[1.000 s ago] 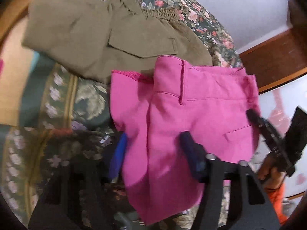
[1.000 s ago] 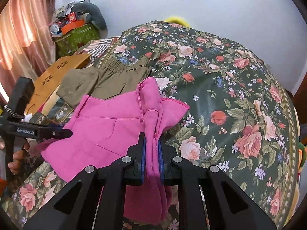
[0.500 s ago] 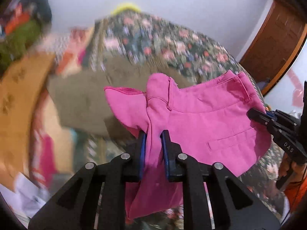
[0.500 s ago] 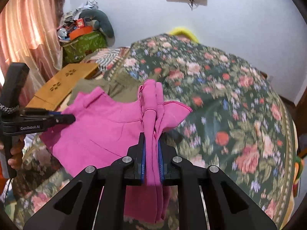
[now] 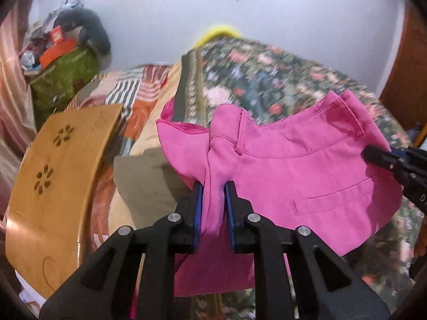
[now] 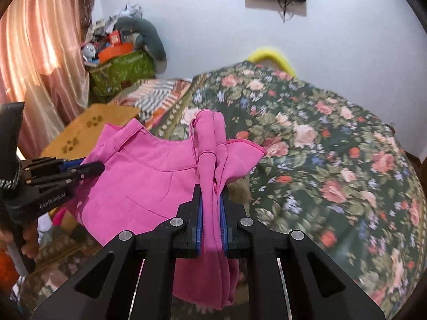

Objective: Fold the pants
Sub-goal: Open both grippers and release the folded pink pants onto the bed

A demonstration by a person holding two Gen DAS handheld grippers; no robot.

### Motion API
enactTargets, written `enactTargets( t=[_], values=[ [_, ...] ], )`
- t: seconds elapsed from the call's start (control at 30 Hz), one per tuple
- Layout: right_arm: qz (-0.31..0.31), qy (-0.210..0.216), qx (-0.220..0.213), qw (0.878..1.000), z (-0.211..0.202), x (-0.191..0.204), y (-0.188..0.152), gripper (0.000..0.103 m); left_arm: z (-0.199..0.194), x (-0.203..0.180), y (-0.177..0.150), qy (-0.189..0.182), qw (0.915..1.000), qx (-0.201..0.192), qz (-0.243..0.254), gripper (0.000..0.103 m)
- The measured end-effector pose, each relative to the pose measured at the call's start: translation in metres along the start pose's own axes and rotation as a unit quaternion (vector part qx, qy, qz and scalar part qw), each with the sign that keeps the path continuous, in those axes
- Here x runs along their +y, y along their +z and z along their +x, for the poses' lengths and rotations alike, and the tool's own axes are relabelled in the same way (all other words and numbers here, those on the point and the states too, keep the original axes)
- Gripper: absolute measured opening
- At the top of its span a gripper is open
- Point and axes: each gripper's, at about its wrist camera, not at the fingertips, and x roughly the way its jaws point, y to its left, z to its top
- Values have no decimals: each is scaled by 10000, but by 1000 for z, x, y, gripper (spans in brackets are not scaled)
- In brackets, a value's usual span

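Both your grippers, left (image 5: pixel 213 200) and right (image 6: pixel 210 210), pinch bunched pants (image 5: pixel 307 176); uneven pulling could slip fabric free, skewing your fold.

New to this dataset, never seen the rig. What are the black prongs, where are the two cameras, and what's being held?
No robot arm here: a person carries a handheld two-finger gripper in each hand, with a fisheye camera on each looking along its fingers. In the left wrist view the prongs are the left gripper, shut on a bunched edge of the pink pants; the right gripper shows at that picture's right edge. In the right wrist view the right gripper is clamped on the opposite edge, so the pants hang spread between them above a floral bedspread. An olive garment lies underneath.
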Motion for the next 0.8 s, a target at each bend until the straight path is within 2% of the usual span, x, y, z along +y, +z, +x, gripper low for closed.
enactTargets(
  t=[0.1,0.2,0.3,0.33,0.43,0.6,0.67,0.8],
  values=[
    [83,-4,407,9991,32,-4,-8,10,31,1,-9,202,9994,266,123,18],
    [413,-35,749,9963,53,-13,-23,11,60,5,-22,192,9966,788,169,26],
    [414,-34,717,9966,45,-17,-31,14,54,13,-27,93,9977,674,29,33],
    [366,-75,689,9969,38,-18,-31,18,51,16,-28,124,9975,694,13,37],
    [129,-393,604,9973,19,-16,-31,27,42,18,-31,242,9969,748,80,39],
    [235,-344,379,9984,-23,-21,-25,29,-1,18,-29,247,9978,612,60,39],
    [244,-310,227,9990,-44,-18,-22,37,-32,15,-27,179,9991,376,58,39],
    [113,-319,-262,9991,-99,-2,-13,39,-103,5,-18,-137,9998,-144,78,39]
  ],
)
